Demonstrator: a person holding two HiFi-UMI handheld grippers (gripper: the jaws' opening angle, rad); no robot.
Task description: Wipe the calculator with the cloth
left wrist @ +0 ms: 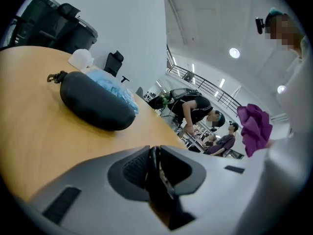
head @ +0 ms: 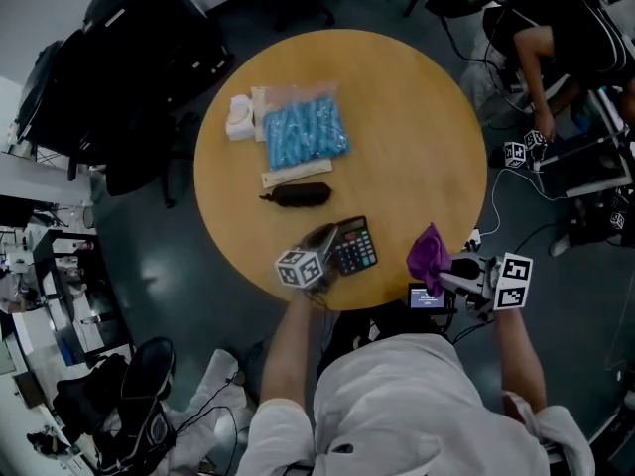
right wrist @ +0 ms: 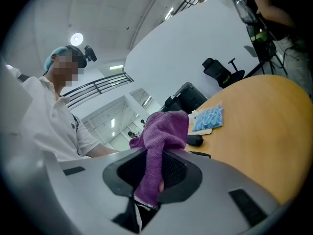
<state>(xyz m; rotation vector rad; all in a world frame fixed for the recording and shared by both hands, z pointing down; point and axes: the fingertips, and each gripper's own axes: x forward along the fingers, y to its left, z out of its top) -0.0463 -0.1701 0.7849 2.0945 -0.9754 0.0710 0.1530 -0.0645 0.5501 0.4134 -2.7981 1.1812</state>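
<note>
The calculator (head: 354, 246) is found at the near edge of the table (head: 417, 117), just inside the rim, with the case (head: 298, 194) close behind it toward the middle. Its left edge is gripped by the left gripper (head: 325, 249), whose jaws stand narrow, and in the left gripper view a thin dark slab, taken to be the calculator (left wrist: 157, 180), is seen edge-on between the pads. The cloth (head: 429, 256) is pinched by the right gripper (head: 448, 278) beyond the rim, apart from the calculator, and most of it is bunched above the jaws. Several slips can be foreseen. Since only one edge is held, the calculator could be levered round or squeezed out once pressure is put on its far side. So near the rim, it could then be lost to the floor. If the bunched cloth is not brought down flat, the keys could be met by bare jaw and be scraped or pressed. A hard drag could also pull the cloth free.
</note>
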